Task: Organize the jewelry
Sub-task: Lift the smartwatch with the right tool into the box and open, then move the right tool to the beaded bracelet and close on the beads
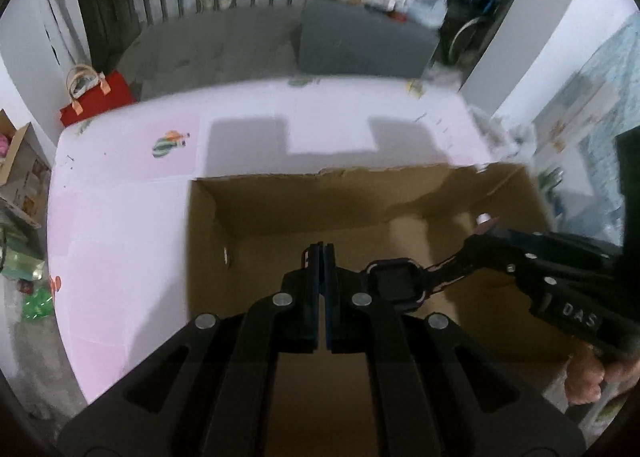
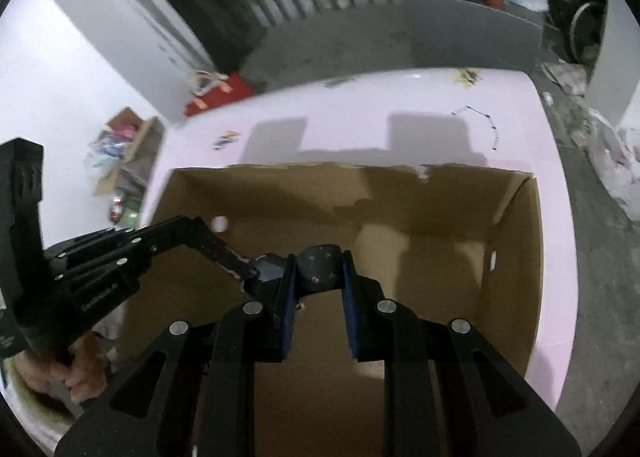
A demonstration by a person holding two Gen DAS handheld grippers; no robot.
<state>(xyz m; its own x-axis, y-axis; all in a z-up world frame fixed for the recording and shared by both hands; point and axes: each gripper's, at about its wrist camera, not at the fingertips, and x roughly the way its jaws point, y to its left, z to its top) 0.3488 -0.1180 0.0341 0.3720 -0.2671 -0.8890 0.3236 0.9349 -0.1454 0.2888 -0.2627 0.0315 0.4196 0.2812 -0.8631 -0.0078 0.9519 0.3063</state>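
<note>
A black wristwatch with a square face [image 1: 390,281] hangs over an open cardboard box [image 1: 208,213]. My left gripper [image 1: 323,253] is shut on one end of its strap; the strap barely shows between the blue pads. My right gripper [image 2: 319,269] is shut on the other strap end [image 2: 322,267], a black perforated band. In the right wrist view the watch face [image 2: 269,269] sits just left of my fingers, with the left gripper [image 2: 244,271] reaching in from the left. The right gripper [image 1: 448,273] shows in the left wrist view too. A thin bead chain [image 2: 486,123] lies on the pink table.
The box [image 2: 516,225] stands on a pink table [image 1: 120,217] and holds a small white round thing [image 2: 219,223] by its wall. A red bag [image 1: 98,97] and a carton of clutter [image 2: 128,149] sit on the floor at left. A grey cabinet [image 1: 360,41] stands beyond.
</note>
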